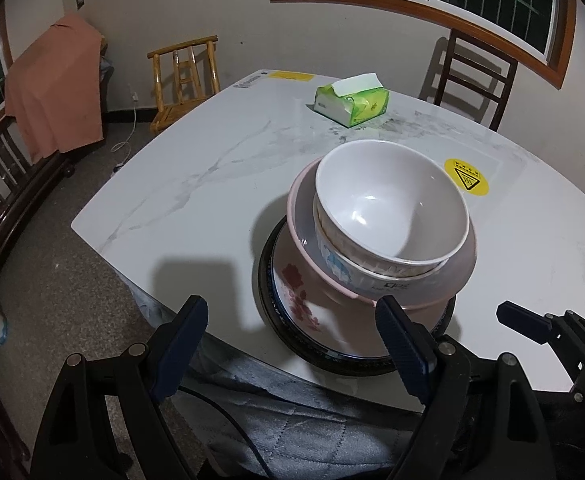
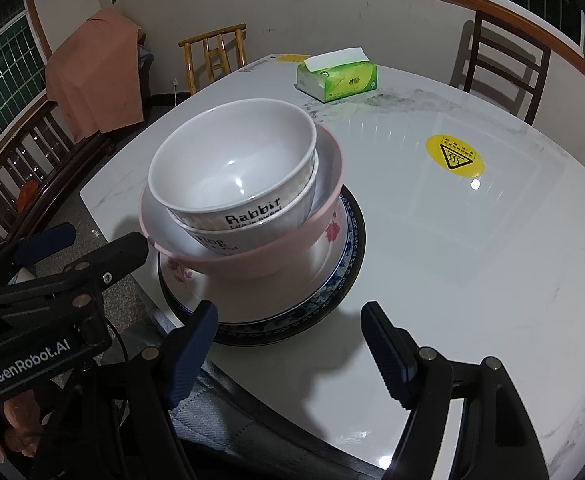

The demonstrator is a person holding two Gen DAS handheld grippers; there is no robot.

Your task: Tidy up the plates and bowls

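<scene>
One stack stands at the near edge of the white marble table (image 1: 196, 168) (image 2: 472, 280). A dark-rimmed plate (image 1: 267, 280) (image 2: 252, 340) lies at the bottom, with a floral plate (image 1: 292, 292) (image 2: 324, 284) on it. A pink bowl (image 1: 297, 200) (image 2: 252, 262) sits on that and holds two nested white bowls, the top one (image 1: 388, 200) (image 2: 232, 160) empty. My left gripper (image 1: 292, 340) hovers open just short of the stack's left side. My right gripper (image 2: 290, 344) hovers open at the stack's right, nothing between its fingers. Each gripper shows in the other's view, the left gripper (image 2: 106, 236) beside the pink bowl.
A green tissue pack (image 1: 352, 104) (image 2: 336, 76) lies at the table's far side, and a yellow warning sticker (image 1: 466, 176) (image 2: 454, 156) is stuck to the right of the stack. A bamboo chair (image 1: 184, 76), a dark chair (image 1: 472, 76) and a cloth-draped bench (image 1: 52, 88) surround the table.
</scene>
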